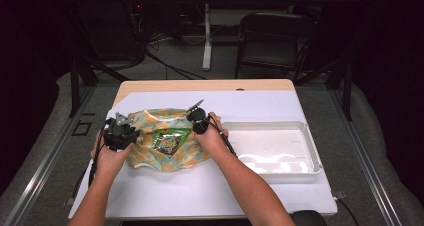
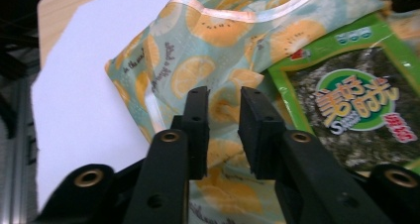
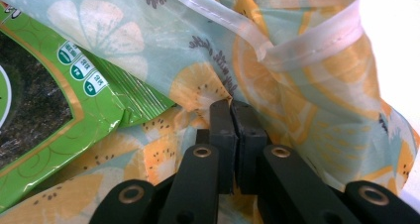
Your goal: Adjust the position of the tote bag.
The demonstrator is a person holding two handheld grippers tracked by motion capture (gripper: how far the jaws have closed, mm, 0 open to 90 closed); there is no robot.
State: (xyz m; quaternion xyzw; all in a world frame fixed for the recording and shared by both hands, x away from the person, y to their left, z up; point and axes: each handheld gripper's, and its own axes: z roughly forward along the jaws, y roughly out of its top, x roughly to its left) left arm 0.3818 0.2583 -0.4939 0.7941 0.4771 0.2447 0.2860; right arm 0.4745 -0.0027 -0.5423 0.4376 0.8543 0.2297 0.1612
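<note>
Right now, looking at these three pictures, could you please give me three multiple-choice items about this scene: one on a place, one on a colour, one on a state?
1. Where is the white tray?
A. On the table, on the right-hand side of the fruit-print bag
B. Under the bag
C. On the floor

2. What colour is the border of the snack packet?
A. Red
B. Green
C. Blue

3. How do the jaws of the right gripper stand?
A. Wide open above the tray
B. Pressed together on a fold of the bag
C. Closed on the packet

Answers:
1 A: the high view shows the tray lying to the right of the bag.
2 B: both gripper views show a bright green edge.
3 B: in the right gripper view the pads meet with printed film pinched between them.
</note>
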